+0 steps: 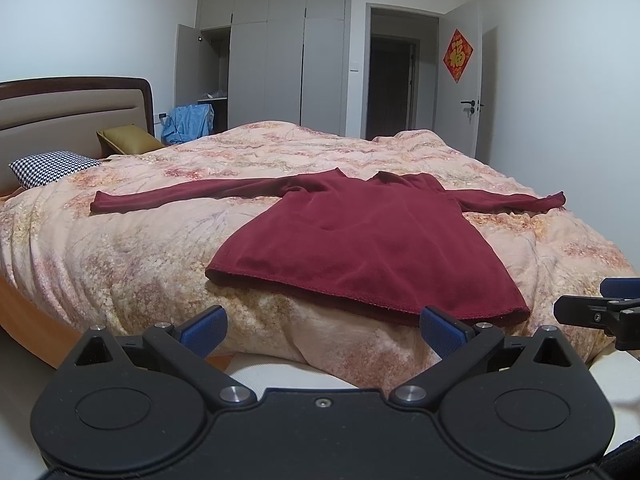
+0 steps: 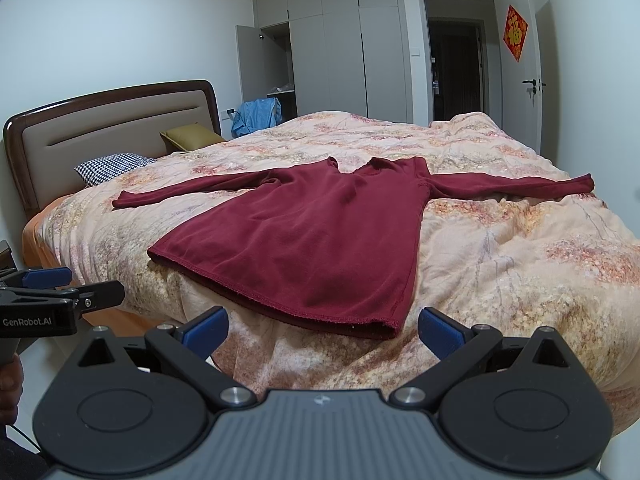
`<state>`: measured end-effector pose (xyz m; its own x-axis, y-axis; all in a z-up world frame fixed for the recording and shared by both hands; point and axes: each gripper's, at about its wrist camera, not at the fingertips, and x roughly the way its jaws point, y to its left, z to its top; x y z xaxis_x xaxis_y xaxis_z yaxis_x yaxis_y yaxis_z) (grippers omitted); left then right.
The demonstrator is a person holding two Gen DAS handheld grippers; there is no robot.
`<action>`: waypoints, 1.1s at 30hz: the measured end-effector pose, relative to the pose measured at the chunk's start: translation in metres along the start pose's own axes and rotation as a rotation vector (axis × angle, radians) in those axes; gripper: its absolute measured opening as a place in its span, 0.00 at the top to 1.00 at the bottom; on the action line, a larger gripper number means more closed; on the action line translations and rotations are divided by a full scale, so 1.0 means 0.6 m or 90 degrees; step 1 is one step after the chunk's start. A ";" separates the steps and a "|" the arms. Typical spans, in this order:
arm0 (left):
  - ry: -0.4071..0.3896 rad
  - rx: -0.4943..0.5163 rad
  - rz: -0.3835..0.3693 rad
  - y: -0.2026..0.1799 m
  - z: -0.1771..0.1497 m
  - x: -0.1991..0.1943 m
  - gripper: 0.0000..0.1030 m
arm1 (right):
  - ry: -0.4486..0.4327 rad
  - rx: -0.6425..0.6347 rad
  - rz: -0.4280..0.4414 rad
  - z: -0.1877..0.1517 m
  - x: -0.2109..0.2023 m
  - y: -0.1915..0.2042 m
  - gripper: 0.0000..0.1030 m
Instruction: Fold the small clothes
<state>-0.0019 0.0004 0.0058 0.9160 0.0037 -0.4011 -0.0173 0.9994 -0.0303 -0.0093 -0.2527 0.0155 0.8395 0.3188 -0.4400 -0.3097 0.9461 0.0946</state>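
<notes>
A dark red long-sleeved top lies flat on the bed, hem toward me, both sleeves stretched out to the sides. My left gripper is open just short of the hem, nothing between its blue-padded fingers. My right gripper is also open, in front of the hem's right corner, holding nothing. The right gripper's tip shows at the right edge of the left wrist view. In the right wrist view the left gripper shows at the left edge.
The bed carries a pink floral quilt. A houndstooth pillow and a gold pillow lie by the headboard. Behind stand a grey wardrobe with one door open, blue cloth and an open doorway.
</notes>
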 end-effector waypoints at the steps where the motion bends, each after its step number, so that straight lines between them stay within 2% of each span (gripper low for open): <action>1: 0.000 0.000 0.000 0.000 0.001 0.000 0.01 | 0.000 0.000 0.000 0.000 0.000 0.001 0.00; 33: -0.001 0.003 0.000 -0.002 0.003 -0.005 0.01 | 0.001 0.002 0.001 0.001 -0.004 -0.001 0.00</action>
<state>-0.0040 -0.0009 0.0089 0.9166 0.0041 -0.3998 -0.0156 0.9995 -0.0256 -0.0106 -0.2540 0.0171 0.8381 0.3199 -0.4419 -0.3096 0.9458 0.0976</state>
